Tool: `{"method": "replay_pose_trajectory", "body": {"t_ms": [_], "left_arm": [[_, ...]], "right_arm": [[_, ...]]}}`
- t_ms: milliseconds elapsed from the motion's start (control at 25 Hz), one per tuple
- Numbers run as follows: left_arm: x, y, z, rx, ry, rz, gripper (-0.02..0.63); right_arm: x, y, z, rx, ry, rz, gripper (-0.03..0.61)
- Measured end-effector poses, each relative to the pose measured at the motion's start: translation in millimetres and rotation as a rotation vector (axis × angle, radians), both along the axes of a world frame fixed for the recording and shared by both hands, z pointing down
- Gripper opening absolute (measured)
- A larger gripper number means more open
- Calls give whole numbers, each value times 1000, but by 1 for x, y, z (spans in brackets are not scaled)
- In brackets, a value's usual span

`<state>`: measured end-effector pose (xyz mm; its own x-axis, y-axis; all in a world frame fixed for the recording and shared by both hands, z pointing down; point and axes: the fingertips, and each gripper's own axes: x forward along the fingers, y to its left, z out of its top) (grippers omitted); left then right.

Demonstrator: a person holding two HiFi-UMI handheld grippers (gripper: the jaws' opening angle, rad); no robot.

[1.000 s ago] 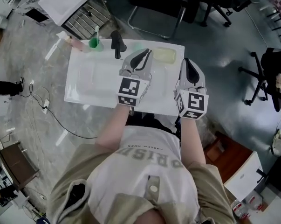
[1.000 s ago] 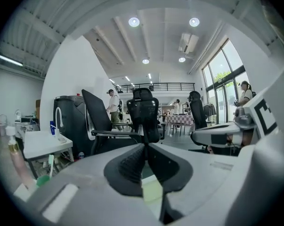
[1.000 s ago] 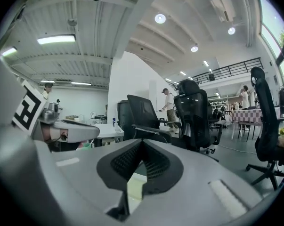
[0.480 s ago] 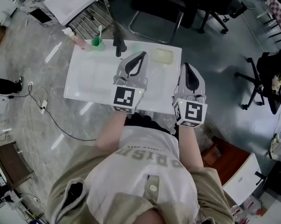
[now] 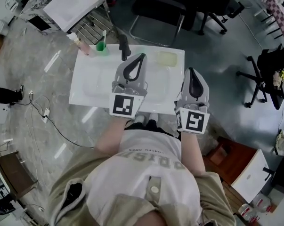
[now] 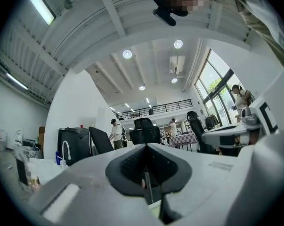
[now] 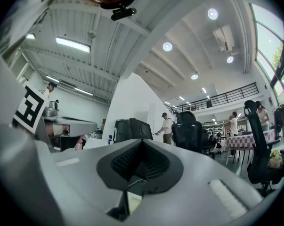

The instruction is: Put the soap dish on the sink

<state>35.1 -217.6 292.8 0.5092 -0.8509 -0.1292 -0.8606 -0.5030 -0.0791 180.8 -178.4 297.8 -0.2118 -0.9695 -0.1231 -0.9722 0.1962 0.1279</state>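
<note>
The pale yellow-green soap dish (image 5: 166, 58) lies on the far right corner of the white sink (image 5: 87, 86), and neither gripper touches it. My left gripper (image 5: 140, 56) hovers over the middle of the sink, left of the dish, with its jaws shut and nothing between them. My right gripper (image 5: 192, 71) hangs just off the sink's right edge, nearer to me than the dish, also shut and empty. In the left gripper view the left gripper (image 6: 146, 175) points out level into the room. The right gripper (image 7: 141, 169) does the same in the right gripper view.
A black faucet (image 5: 124, 47), a green cup with a toothbrush (image 5: 102, 46) and a pink bottle (image 5: 82, 45) stand along the sink's far edge. Black office chairs (image 5: 160, 8) are beyond it, a white table (image 5: 68, 4) at the far left, cables (image 5: 43, 109) on the floor.
Both grippers have risen and drawn back from the soap dish toward the person. The dish stays where it lay on the sink.
</note>
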Motion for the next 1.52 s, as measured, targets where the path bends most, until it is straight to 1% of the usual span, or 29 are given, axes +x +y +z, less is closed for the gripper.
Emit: {"method": "replay_pose_trajectory", "body": {"t_ms": [200,480,720,1200,1520], "left_arm": [[-6,4,-7,39,5,1,8],[-6,2,-8,50,8,15,8],[-5,2,-5,45,10,17,8],[-12,0,-1,31,6,9,8],[-12,-1,4,20,-7,14,7]], "right_arm": [[-6,5,-6,30,-3,12,5],[-5,6,-10,43,4,32,3],[-5,4,-4,17,22,48,0],[-10,3,-8,23,36,39,0],[-12,3,-5,3,43,18,-2]]}}
